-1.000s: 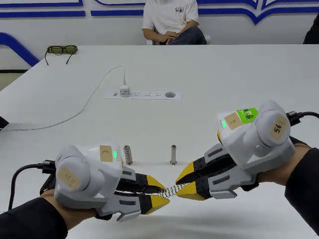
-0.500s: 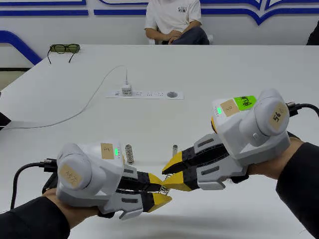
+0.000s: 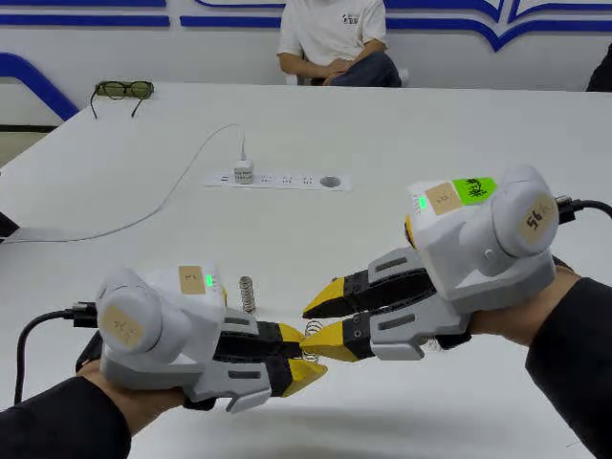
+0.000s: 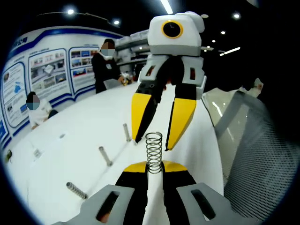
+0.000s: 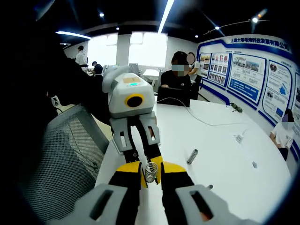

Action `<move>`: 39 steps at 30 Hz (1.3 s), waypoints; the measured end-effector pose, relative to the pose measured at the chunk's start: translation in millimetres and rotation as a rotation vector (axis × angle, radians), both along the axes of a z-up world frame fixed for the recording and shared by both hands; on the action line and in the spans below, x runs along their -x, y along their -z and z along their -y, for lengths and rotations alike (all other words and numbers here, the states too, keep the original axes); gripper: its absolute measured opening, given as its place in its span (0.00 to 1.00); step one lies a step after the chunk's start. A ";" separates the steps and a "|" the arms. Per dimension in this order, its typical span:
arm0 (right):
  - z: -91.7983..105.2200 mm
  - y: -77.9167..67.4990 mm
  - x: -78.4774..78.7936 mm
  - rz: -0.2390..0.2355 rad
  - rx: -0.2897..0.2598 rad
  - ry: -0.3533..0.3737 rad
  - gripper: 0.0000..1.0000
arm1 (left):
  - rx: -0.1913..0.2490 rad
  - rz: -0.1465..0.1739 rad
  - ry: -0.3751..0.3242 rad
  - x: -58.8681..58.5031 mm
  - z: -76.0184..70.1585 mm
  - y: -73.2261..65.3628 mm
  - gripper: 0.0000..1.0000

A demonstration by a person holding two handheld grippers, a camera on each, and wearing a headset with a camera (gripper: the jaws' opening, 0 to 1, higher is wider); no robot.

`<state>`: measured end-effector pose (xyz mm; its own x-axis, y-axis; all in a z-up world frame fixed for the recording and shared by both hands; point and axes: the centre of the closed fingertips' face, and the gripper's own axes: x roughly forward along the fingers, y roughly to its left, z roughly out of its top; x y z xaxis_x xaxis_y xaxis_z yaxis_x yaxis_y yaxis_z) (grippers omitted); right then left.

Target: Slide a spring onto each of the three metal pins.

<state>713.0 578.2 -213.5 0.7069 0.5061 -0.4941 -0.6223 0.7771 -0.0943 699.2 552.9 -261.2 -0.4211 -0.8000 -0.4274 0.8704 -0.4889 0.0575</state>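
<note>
The spring (image 4: pixel 153 151) is clamped by its lower end in the closed jaws of the left tool (image 4: pixel 153 168). It is held in the air over the near part of the tabletop (image 3: pixel 430 143), between the two tools. One second ago I had it drawn out long, with each tool pinching one end. Now the tools stand closer together and the spring has shortened to a compact coil. The right tool (image 3: pixel 308 331) has let go: its jaws are spread slightly wider than the coil and straddle the free end, and I cannot tell whether either tip touches it.

Count, from the left gripper view:
- **Springs:** two, the held one and a second spring (image 3: pixel 248 294).
- **Pins:** three, standing in a row. Two are bare pins (image 4: pixel 126 132) (image 4: pixel 105 155), and the third pin (image 4: pixel 76 191) carries the second spring.
- **Tools:** two.

Farther out on the tabletop lie one power strip (image 3: pixel 277 180), with one white plug (image 3: pixel 242 173) and its cable (image 3: pixel 163 206), and one pair of glasses (image 3: pixel 120 90) near the far left corner. One person (image 3: pixel 330 38) sits beyond the far edge.
</note>
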 end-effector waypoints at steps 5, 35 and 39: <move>1.2 1.9 -0.1 0.002 -0.011 0.017 0.16 | 0.009 -0.008 -0.004 -0.7 1.1 -2.5 0.10; 15.2 -1.8 -8.1 0.010 -0.038 0.066 0.12 | 0.031 -0.038 -0.083 -16.6 2.7 -8.3 0.31; 20.7 -2.6 -9.2 0.013 -0.036 0.080 0.12 | 0.035 -0.048 -0.101 -20.7 0.7 -7.7 0.36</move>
